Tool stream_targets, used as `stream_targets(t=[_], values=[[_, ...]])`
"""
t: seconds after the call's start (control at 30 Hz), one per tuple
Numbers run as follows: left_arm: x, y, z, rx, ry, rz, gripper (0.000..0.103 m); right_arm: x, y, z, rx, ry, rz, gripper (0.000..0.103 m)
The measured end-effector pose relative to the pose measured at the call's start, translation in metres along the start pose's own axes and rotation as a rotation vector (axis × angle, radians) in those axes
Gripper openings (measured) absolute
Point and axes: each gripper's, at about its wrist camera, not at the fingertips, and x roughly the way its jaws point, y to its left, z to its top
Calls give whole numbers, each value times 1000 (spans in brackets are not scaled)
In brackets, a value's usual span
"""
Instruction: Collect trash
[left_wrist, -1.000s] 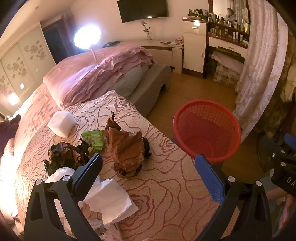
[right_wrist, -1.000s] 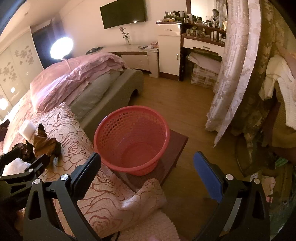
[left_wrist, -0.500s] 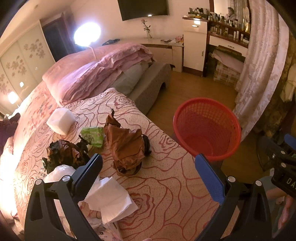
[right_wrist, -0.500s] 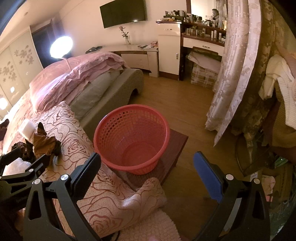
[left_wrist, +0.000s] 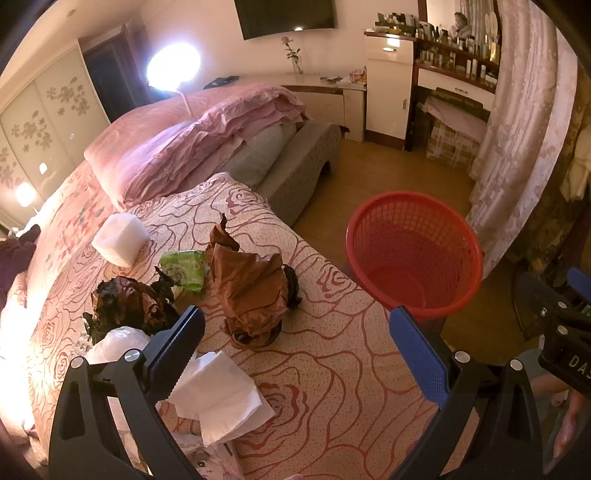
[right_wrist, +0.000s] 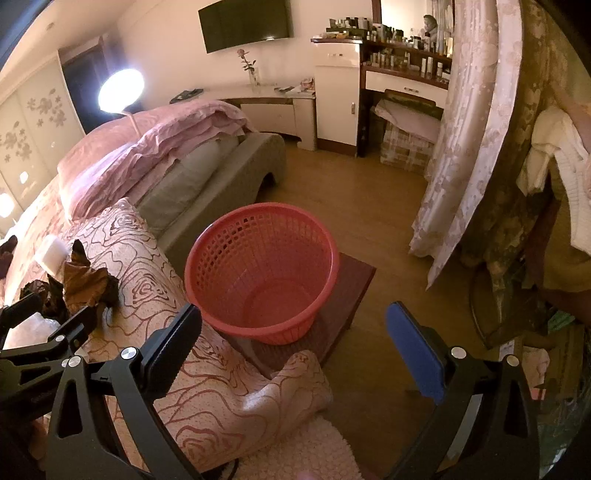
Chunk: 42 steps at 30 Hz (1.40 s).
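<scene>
Trash lies on the rose-patterned bed cover (left_wrist: 332, 369): a crumpled brown paper bag (left_wrist: 251, 291), a green wrapper (left_wrist: 184, 267), a dark crumpled bag (left_wrist: 125, 306), a clear plastic bag (left_wrist: 114, 343), white tissues (left_wrist: 221, 398) and a white foam block (left_wrist: 120, 238). A red mesh basket (left_wrist: 413, 251), empty, stands on the floor beside the bed; it also shows in the right wrist view (right_wrist: 262, 273). My left gripper (left_wrist: 295, 347) is open and empty above the bed, near the tissues. My right gripper (right_wrist: 295, 347) is open and empty, above the bed corner and the basket.
The basket stands on a low dark wooden board (right_wrist: 347, 288). Pink folded quilts (left_wrist: 192, 144) lie on the bed's far end. A floral curtain (right_wrist: 465, 147) hangs right of the basket. A dresser (right_wrist: 340, 92) stands at the back. Wooden floor (right_wrist: 351, 199) lies beyond the basket.
Both views shift only slightly; the left view drifts a little nearer the trash. Both grippers stay open and empty.
</scene>
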Motion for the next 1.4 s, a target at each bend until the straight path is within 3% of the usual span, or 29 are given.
stream_targets(t=[1.4], values=[[2,-2,-2,1,9,-2,97,11,0,-6,-6,37,-7,97]])
